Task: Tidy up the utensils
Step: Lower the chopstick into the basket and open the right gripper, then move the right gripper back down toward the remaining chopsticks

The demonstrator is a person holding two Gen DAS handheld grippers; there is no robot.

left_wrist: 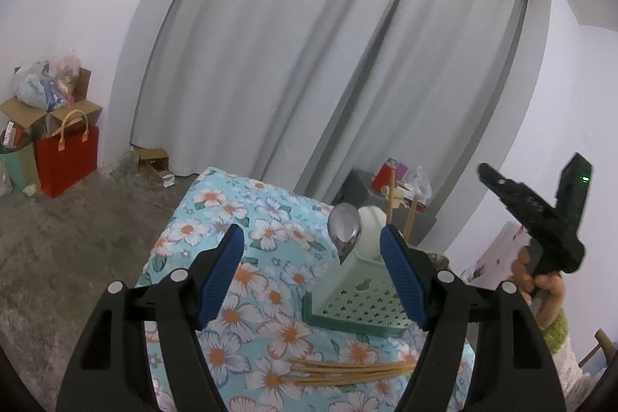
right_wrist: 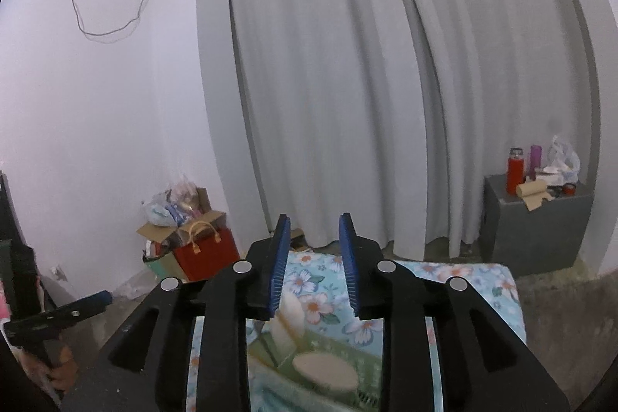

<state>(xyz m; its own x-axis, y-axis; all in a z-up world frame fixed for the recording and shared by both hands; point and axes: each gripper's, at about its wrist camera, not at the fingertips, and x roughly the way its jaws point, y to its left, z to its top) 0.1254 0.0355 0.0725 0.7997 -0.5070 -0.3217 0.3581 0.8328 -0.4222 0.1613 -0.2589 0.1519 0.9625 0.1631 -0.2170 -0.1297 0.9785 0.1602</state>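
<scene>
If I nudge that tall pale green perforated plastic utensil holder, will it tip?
Probably yes. The pale green perforated plastic utensil holder looks light and tall, with a metal spoon and wooden handles rising above its rim. Its dark green base tray may steady it somewhat.

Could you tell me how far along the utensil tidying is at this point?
Partly done: a metal spoon, a white spoon and wooden utensils already stand in the green utensil holder. Nothing is in hand: the right gripper is open above the holder with nothing between its pads, and the left gripper is open too. Still left: the wooden chopsticks lying on the floral tablecloth.
</scene>
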